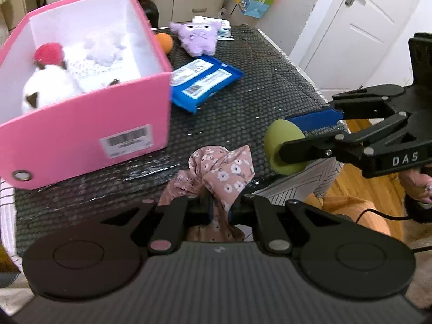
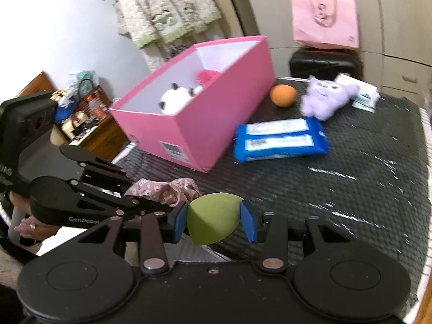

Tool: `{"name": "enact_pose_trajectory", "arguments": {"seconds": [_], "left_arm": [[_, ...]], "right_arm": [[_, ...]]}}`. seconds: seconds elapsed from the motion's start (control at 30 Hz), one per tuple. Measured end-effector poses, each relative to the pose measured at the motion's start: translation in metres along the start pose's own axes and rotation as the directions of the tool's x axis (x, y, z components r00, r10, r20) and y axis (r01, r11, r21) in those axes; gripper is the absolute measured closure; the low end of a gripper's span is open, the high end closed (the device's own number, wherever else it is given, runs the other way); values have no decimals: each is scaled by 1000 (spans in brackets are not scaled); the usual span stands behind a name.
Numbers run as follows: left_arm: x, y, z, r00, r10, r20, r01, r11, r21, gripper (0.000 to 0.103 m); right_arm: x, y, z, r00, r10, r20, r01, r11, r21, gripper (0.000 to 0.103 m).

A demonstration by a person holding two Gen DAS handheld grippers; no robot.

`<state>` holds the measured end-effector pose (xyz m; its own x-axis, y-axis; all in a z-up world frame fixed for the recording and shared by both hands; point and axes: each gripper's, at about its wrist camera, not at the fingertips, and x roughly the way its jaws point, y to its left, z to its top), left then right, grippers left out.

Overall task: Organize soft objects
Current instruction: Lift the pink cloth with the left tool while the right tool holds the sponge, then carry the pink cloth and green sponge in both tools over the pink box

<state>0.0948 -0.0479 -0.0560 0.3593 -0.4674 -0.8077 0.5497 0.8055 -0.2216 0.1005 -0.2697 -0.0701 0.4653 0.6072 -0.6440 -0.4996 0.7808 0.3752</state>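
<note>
My left gripper [image 1: 218,210] is shut on a pink floral cloth [image 1: 224,172], held just above the table's near edge; the right wrist view shows the same cloth [image 2: 167,189] bunched at the left gripper's [image 2: 154,197] tips. Between the blue pads of my right gripper [image 2: 214,224] sits a green egg-shaped sponge [image 2: 213,221], gripped on both sides. In the left wrist view that right gripper [image 1: 289,137] hangs to the right of the cloth with the green sponge [image 1: 278,145]. An open pink box [image 1: 81,124] [image 2: 216,113] stands at the left and holds a white plush toy [image 1: 46,86], a red item and white fluff.
On the black mesh mat [image 1: 256,94] lie a blue wipes pack [image 1: 205,81], an orange ball [image 1: 164,41], a purple plush [image 1: 197,37] and a white packet [image 2: 364,94]. Behind stand a black case [image 2: 324,62] and pink bag [image 2: 326,21]. A cluttered wooden cabinet [image 2: 81,124] is left.
</note>
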Motion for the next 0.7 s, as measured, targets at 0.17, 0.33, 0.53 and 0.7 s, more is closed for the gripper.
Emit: {"name": "enact_pose_trajectory", "arguments": {"seconds": [0.17,0.33,0.53,0.7], "left_arm": [[-32,22,1,1000,27,-11,-27,1000,5,94],[-58,37,-1,996,84,-26,-84,996,12,94],[-92,53,3,991,127,41,-128,992,4,94],[-118,60,15,981,134,140,-138,990,19,94]], "right_arm": [[7,27,15,999,41,-35,-43,997,-65,55],[16,52,30,996,54,-71,-61,993,-105,55],[16,81,55,998,39,-54,-47,986,-159,55],[17,100,78,998,63,-26,-67,977,-203,55]]}}
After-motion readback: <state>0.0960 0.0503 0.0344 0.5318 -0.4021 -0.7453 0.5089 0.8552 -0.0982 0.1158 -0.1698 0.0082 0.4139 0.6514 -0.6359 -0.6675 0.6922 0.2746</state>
